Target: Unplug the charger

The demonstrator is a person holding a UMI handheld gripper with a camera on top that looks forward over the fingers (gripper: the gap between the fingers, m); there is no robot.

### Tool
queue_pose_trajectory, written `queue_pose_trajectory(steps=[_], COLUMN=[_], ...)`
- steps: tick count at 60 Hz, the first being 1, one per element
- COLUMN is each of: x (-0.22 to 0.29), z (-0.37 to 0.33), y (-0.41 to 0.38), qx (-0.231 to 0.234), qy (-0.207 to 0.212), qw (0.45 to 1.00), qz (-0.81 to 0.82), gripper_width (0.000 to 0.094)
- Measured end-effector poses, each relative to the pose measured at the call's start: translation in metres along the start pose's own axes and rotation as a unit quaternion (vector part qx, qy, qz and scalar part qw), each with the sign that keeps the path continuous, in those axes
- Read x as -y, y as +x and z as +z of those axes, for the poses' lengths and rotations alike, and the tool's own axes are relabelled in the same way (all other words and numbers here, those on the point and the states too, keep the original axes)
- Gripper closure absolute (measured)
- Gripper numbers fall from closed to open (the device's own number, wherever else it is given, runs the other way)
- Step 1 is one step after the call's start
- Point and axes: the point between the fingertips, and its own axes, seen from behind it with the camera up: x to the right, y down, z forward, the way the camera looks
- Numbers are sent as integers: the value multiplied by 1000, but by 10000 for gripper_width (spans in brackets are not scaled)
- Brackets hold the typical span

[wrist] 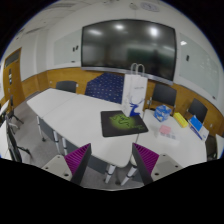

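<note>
Room: meeting space with a pale upper wall and a wood-toned band along its lower part.

Screen (127, 47): large, dark, wall-mounted, reflecting ceiling lights; the biggest item in view, well beyond everything on the tables.

Surface (70, 115): white table top made of several sections pushed together, running from the far left to just ahead of the fingers. Most of it is bare.

Chairs (105, 86): dark, blue-backed seats ranged along the far side of the surface, under the screen; more dark chairs stand at the right.

Mat (124, 123): dark square lying flat on the surface, ahead of the fingers and roughly centred between them, with a green patch on it.

White upright object (134, 92): tall, pale, with a blue mark on its front, standing at the far edge of the mat. What it is cannot be told.

Small items (178, 121): yellow, blue and white pieces grouped on the surface to the right of the mat; details too small to tell.

Hand-held gripper (112, 160): two fingers with magenta pads (78, 158), spread wide, nothing between them, held above the near edge of the surface and well apart from the mat.

Charger: not identifiable; no plug or cable can be made out.
</note>
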Motion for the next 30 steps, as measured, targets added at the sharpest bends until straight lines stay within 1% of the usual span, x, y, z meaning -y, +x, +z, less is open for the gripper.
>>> queue_pose_trajectory(steps=[4, 7, 13, 14, 17, 19, 20, 30], x=[-1, -6, -10, -15, -20, -23, -27, -48], z=[0, 14, 15, 21, 28, 20, 29, 64], y=[20, 62, 95, 123, 146, 164, 173, 229], qx=[-29, -52, -98, -104, -126, -140, -148, -186], qy=[-3, -4, -6, -4, -3, -3, -1, 8], qw=[999, 998, 993, 993, 989, 987, 985, 977], qz=[16, 28, 59, 63, 76, 83, 86, 106], gripper_width=[79, 79, 77, 78, 80, 78, 79, 75])
